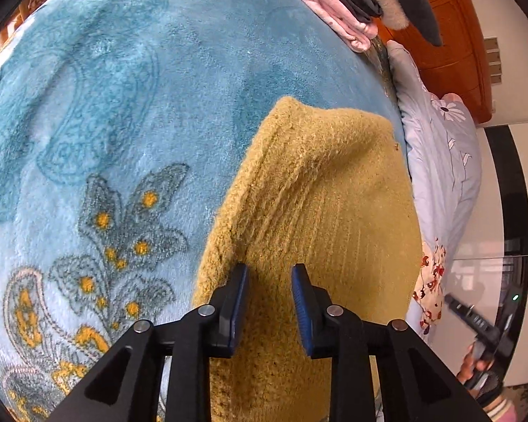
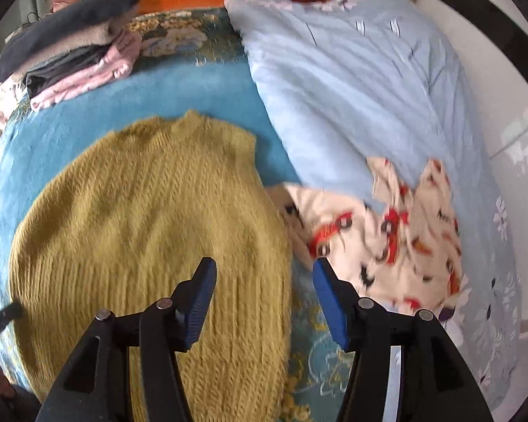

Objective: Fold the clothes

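Lying flat on blue blanket [image 2: 200, 88]: mustard sweater [image 2: 151, 218], thick soft knit, likely light, floppy, grippy. Left gripper [image 1: 269, 302] spread over near edge; right gripper [image 2: 264, 299] spread wide, empty. Best pinch at hem corners or shoulders.

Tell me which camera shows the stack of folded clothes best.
The right wrist view: the stack of folded clothes sits whole at the far end of the blue blanket. The left wrist view catches only its edge, cropped at the top.
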Action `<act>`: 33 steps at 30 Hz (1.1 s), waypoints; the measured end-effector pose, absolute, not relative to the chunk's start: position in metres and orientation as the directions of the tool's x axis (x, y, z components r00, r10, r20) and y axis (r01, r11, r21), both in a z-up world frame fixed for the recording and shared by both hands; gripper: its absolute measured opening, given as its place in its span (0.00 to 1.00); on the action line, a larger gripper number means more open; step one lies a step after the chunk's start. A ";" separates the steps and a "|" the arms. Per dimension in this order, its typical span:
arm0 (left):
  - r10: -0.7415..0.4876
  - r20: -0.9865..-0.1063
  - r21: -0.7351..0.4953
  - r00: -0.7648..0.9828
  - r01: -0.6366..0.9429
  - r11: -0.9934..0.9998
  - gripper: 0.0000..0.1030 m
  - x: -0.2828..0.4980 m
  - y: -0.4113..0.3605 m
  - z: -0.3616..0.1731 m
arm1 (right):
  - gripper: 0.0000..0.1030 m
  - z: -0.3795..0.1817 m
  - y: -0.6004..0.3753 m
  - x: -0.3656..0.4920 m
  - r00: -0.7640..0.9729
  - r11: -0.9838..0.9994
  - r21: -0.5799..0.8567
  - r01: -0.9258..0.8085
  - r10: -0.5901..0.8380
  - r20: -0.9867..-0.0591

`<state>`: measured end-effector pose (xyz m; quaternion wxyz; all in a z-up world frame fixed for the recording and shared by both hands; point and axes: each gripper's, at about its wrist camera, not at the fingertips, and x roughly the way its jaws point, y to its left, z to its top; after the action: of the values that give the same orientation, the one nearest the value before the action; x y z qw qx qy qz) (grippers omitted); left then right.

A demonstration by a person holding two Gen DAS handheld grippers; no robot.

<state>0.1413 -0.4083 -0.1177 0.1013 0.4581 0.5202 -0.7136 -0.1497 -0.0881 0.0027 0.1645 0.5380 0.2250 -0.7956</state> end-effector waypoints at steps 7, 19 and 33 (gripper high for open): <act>0.314 -0.783 -0.619 -0.537 0.628 -0.472 0.35 0.137 -0.405 -0.114 | 0.56 -0.086 0.016 -0.119 -0.085 -0.956 0.046 0.288 -0.073 -0.994; 0.313 -0.783 -0.621 -0.537 0.663 -0.418 0.35 0.143 -0.402 -0.118 | 0.14 -0.116 0.032 -0.101 -0.022 -0.967 0.172 0.186 -0.179 -0.984; 0.395 -0.754 -0.653 -0.524 0.544 -0.526 0.00 0.152 -0.341 -0.087 | 0.09 -0.038 0.046 -0.110 -0.163 -0.976 0.055 0.212 -0.091 -0.982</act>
<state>0.1525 -0.3410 -0.0866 0.0515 0.4849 0.4840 -0.7266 -0.1098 0.0460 -0.0380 0.0995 0.6393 0.0474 -0.7610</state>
